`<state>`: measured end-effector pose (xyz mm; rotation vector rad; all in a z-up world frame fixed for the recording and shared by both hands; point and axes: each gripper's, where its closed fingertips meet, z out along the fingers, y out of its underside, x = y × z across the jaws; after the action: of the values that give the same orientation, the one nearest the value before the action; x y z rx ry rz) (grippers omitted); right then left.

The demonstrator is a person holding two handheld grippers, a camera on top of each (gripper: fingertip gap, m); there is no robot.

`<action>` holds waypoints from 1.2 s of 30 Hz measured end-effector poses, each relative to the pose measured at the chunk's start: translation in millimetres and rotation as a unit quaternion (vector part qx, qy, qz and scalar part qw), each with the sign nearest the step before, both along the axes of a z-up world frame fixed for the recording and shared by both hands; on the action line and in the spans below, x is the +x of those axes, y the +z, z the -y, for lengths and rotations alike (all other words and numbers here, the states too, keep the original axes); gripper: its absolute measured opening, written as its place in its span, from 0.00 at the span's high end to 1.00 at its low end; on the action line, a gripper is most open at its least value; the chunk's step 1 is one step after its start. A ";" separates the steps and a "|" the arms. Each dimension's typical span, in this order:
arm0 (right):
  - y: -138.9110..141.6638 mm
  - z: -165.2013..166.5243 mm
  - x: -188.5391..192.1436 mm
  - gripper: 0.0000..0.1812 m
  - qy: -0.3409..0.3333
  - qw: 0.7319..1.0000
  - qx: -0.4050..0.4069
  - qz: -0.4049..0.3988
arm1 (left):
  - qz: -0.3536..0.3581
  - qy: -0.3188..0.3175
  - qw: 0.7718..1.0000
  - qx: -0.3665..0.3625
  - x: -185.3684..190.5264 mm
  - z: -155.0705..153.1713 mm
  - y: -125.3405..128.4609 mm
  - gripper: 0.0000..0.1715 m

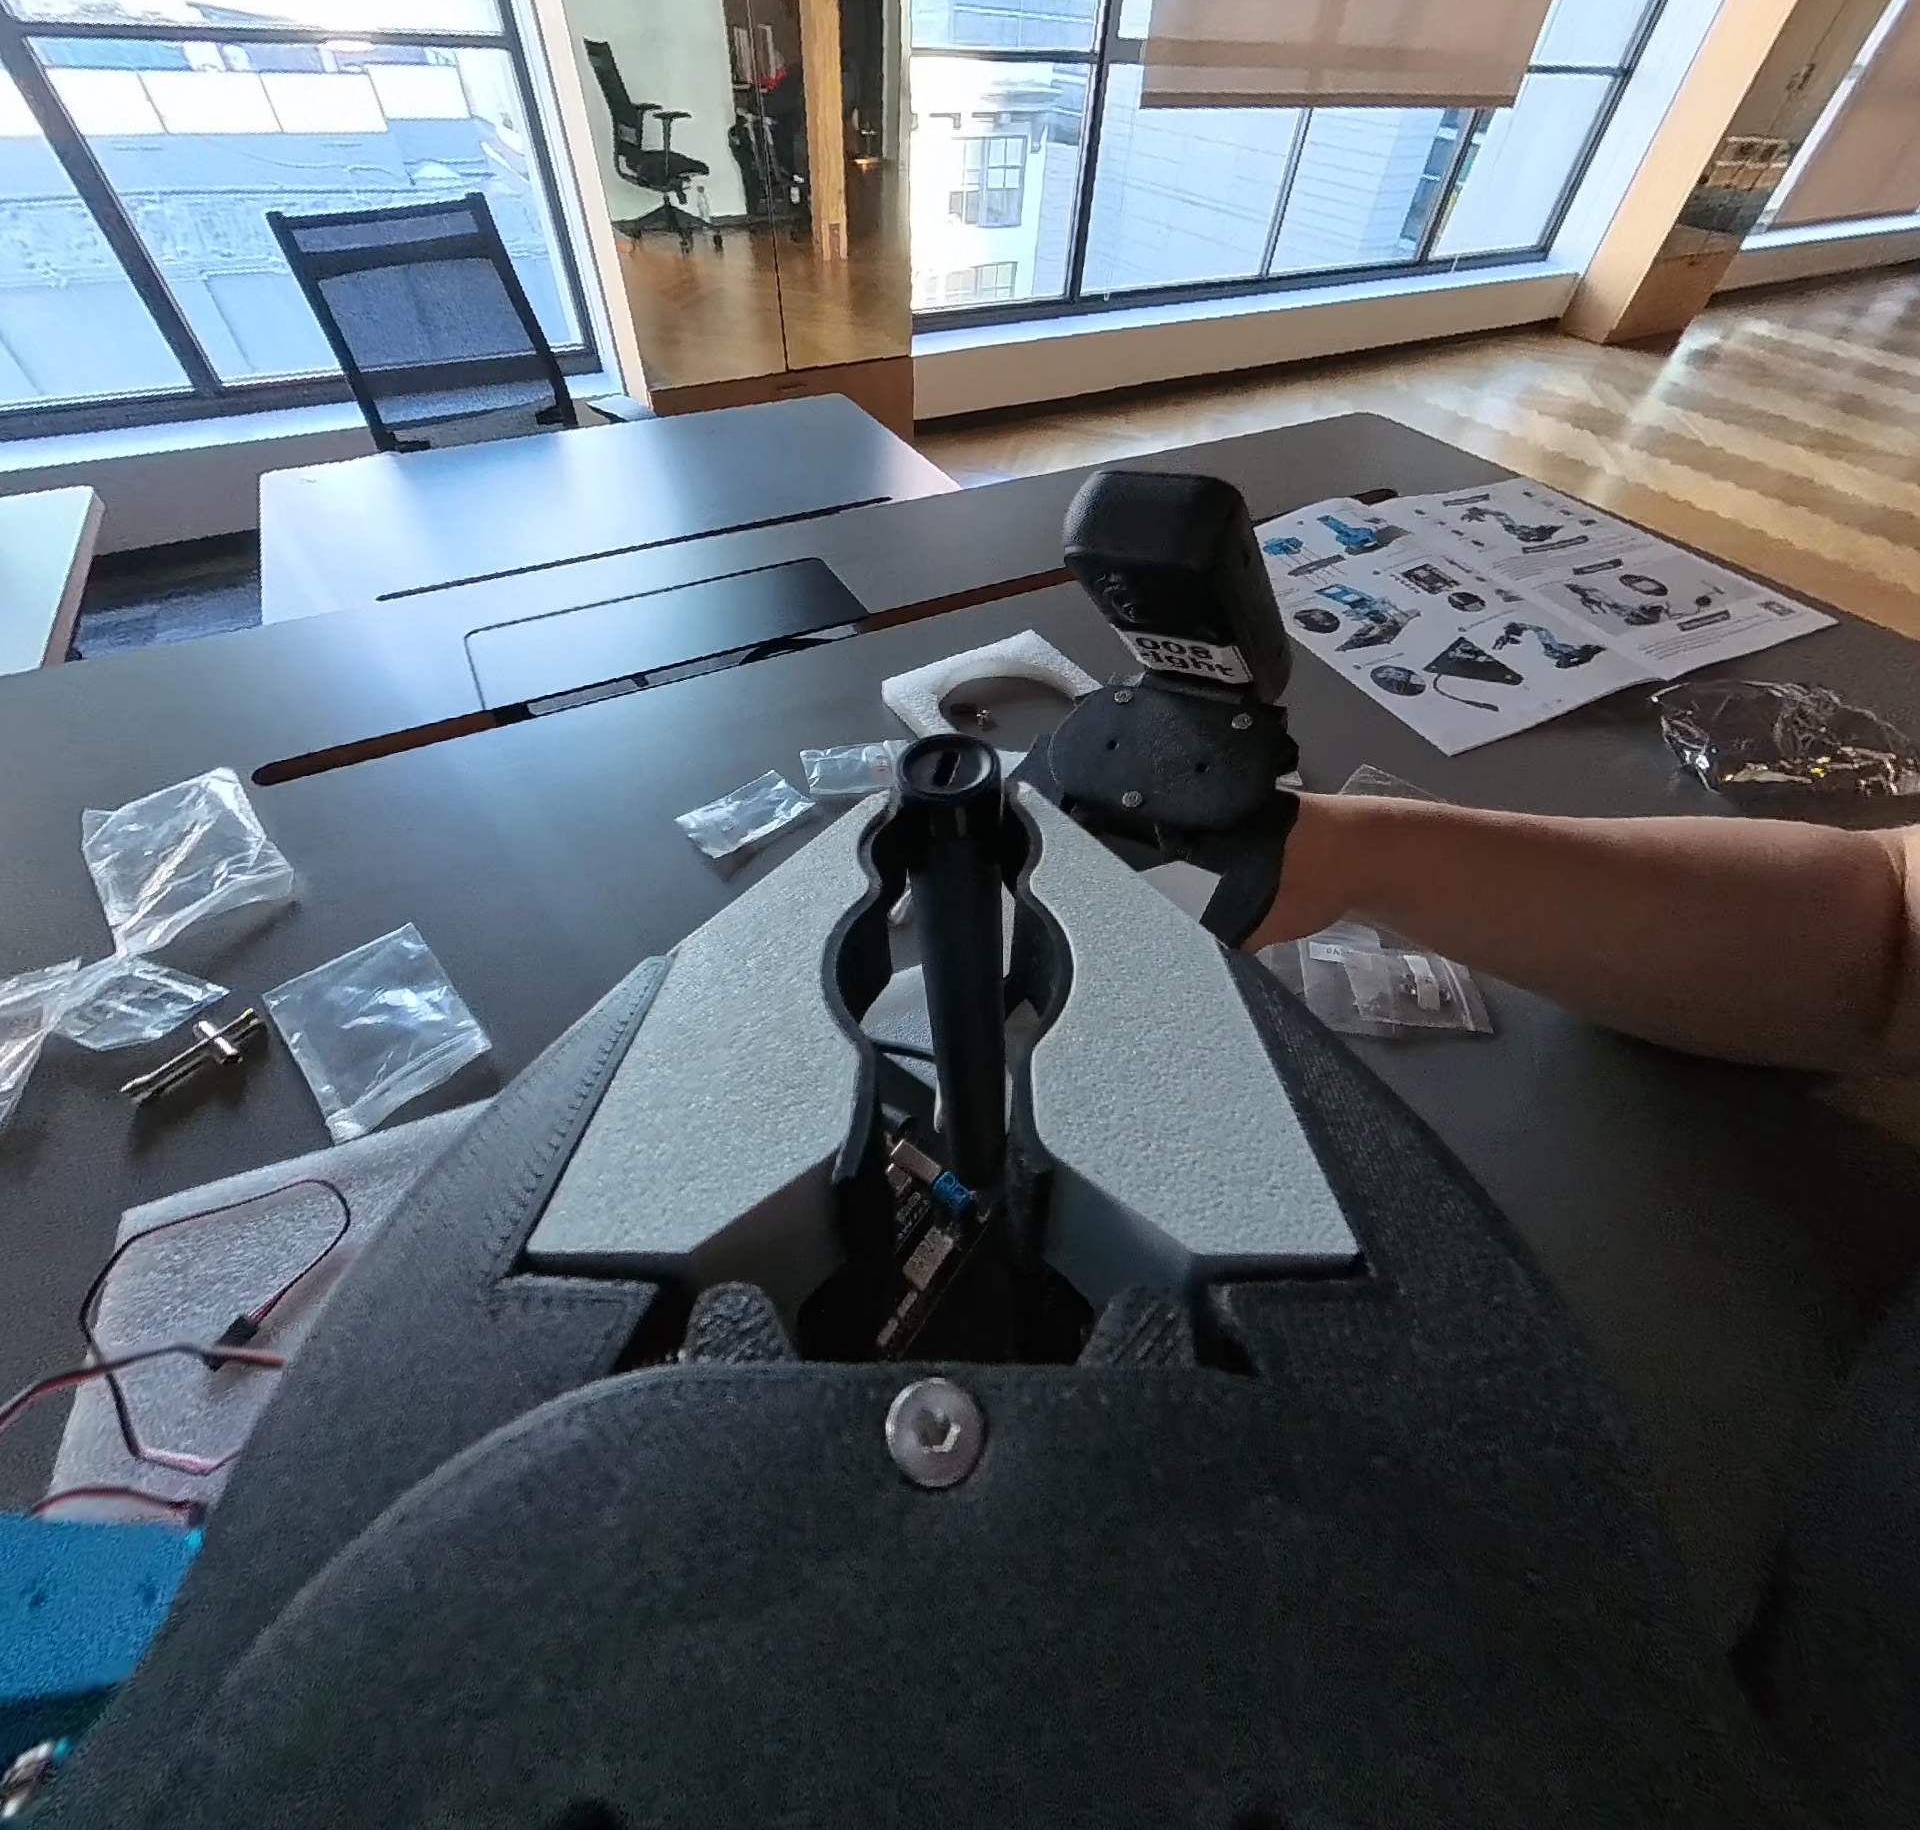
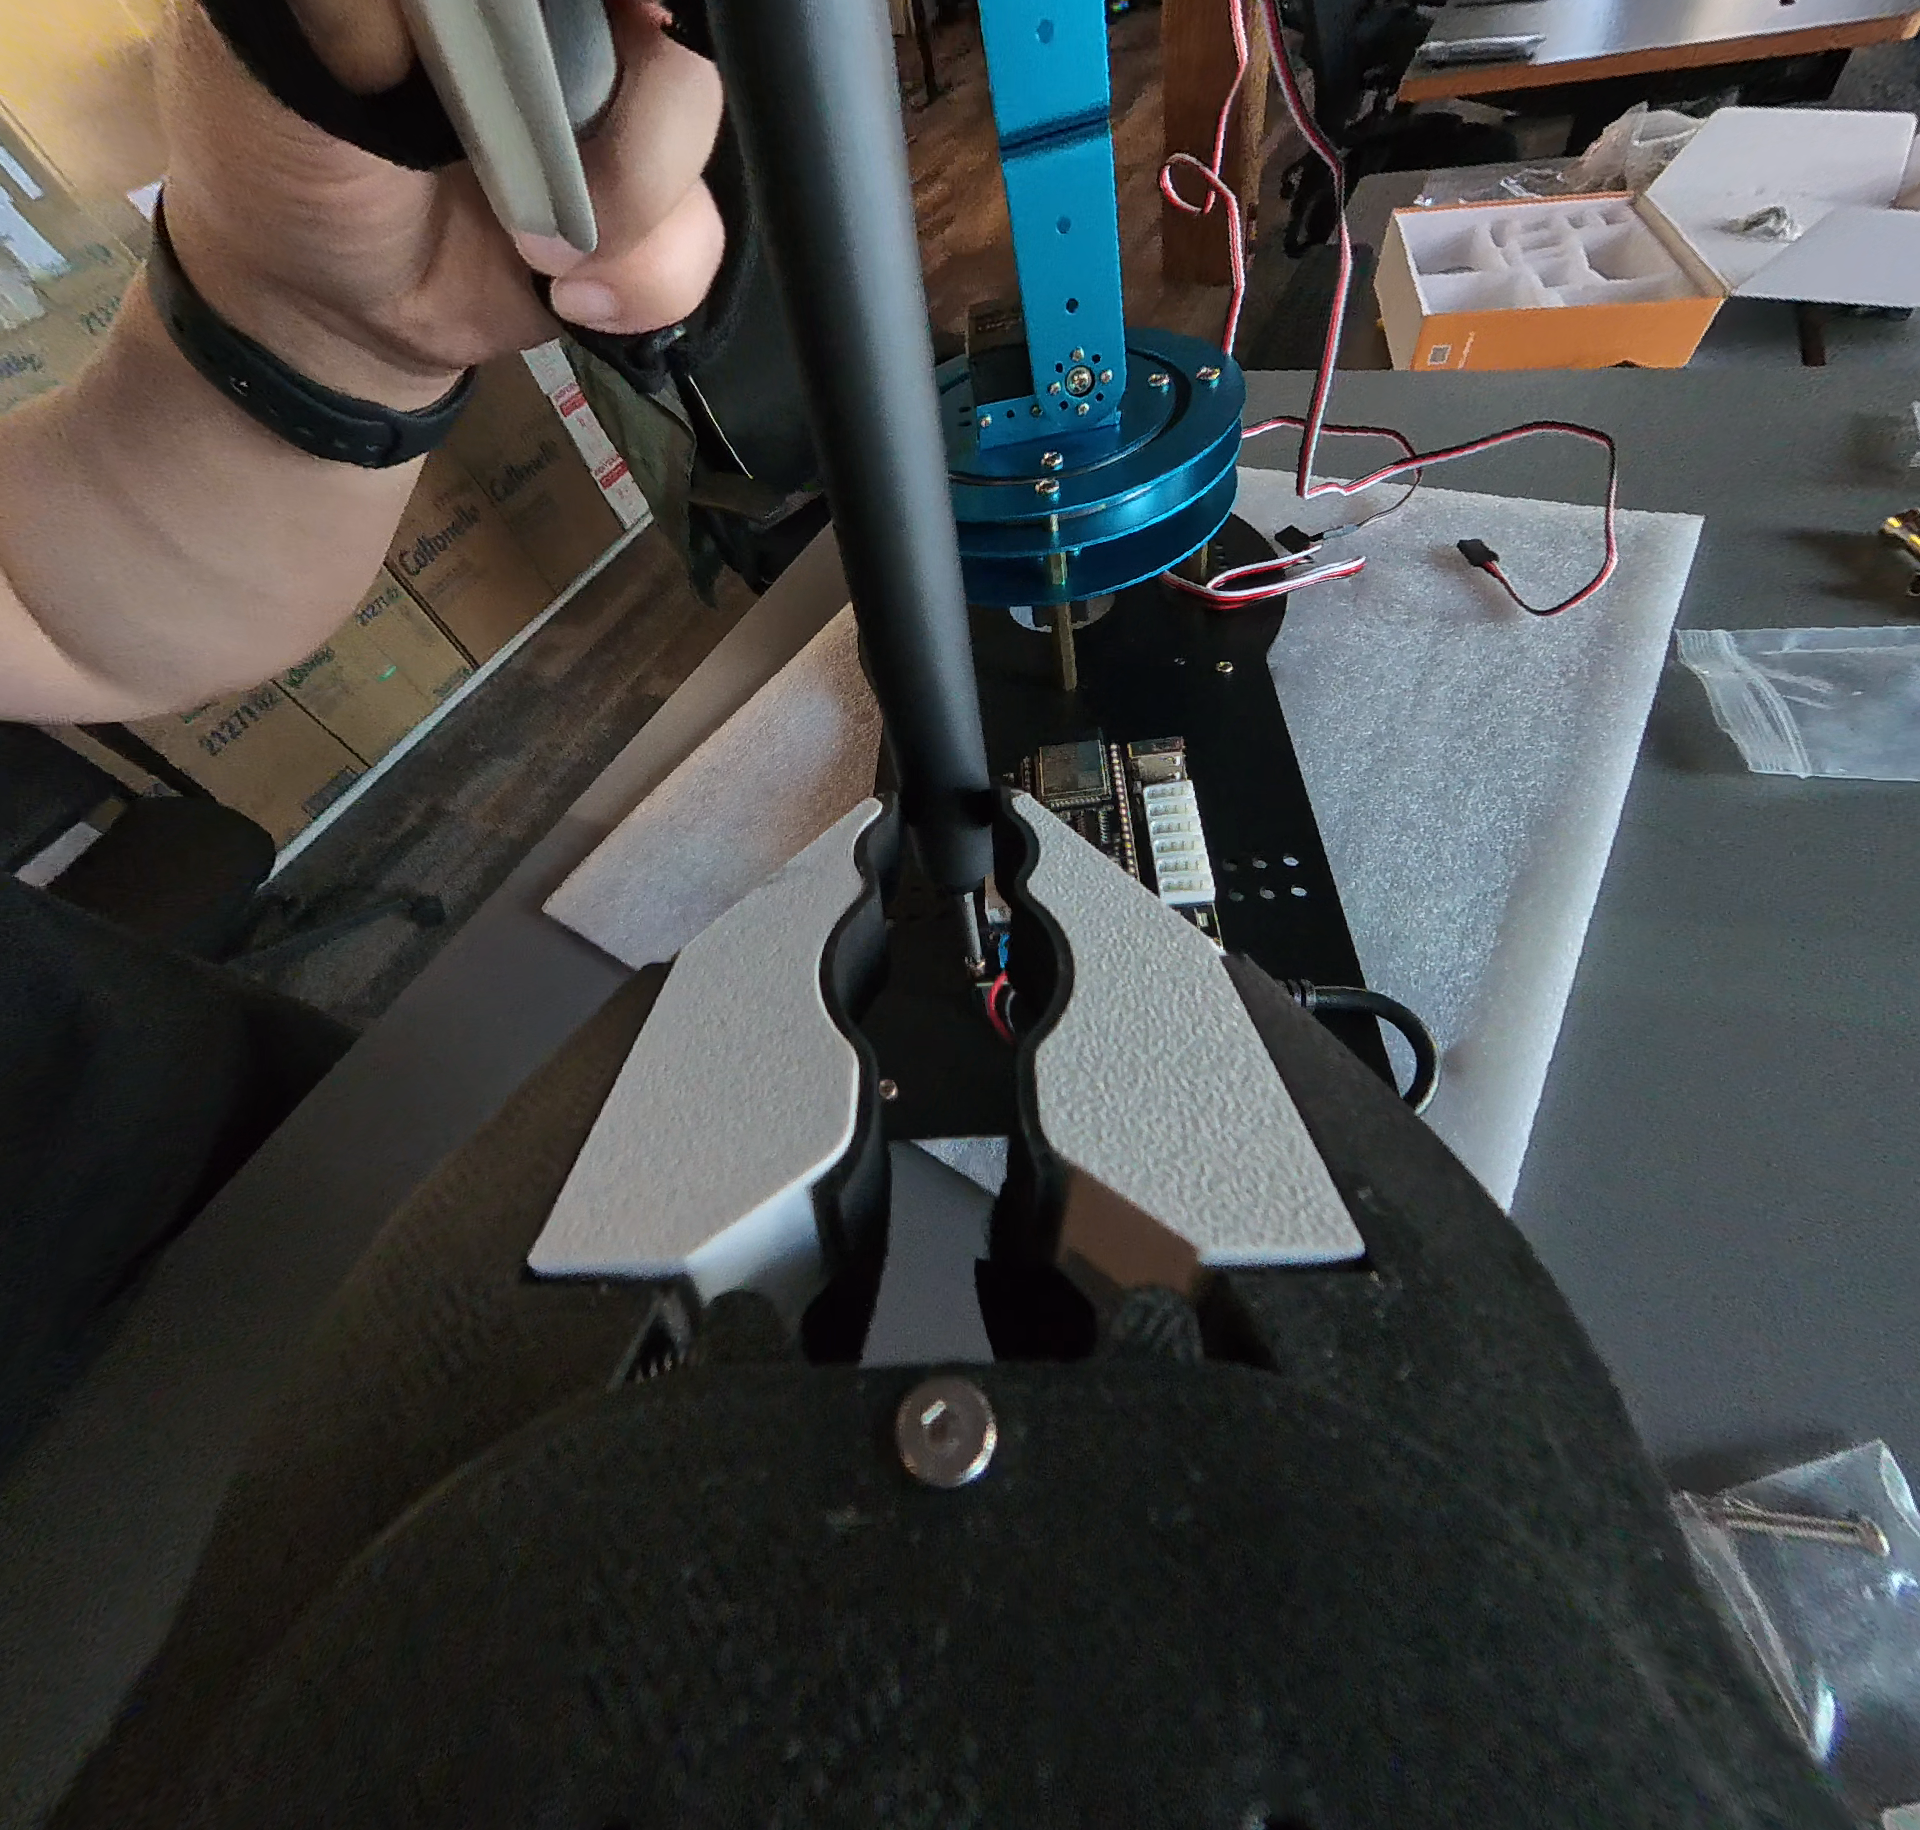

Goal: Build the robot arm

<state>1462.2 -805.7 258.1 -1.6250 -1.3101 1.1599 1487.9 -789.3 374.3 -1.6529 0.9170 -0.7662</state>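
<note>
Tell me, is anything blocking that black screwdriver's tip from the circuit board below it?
Nothing visible does. The screwdriver points straight down at the circuit board, passing between the fingers of the right gripper. Red and black wires lie just beside the tip.

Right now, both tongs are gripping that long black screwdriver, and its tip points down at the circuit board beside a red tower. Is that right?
Nearly. The tower is blue, not red, as the right wrist view shows. The rest holds: the left tongs and right tongs both clamp the black screwdriver, and its tip points down at the circuit board beside the tower.
</note>
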 end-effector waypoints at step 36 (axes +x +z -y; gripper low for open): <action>15.4 0.7 0.0 0.91 0.014 0.998 0.035 -0.044 | 0.009 -0.006 1.000 0.004 1.4 2.7 0.5 0.91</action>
<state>1462.2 -806.4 273.4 -1.4924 -1.3066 1.1772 1489.3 -792.0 374.8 -1.6317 0.9167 -0.7829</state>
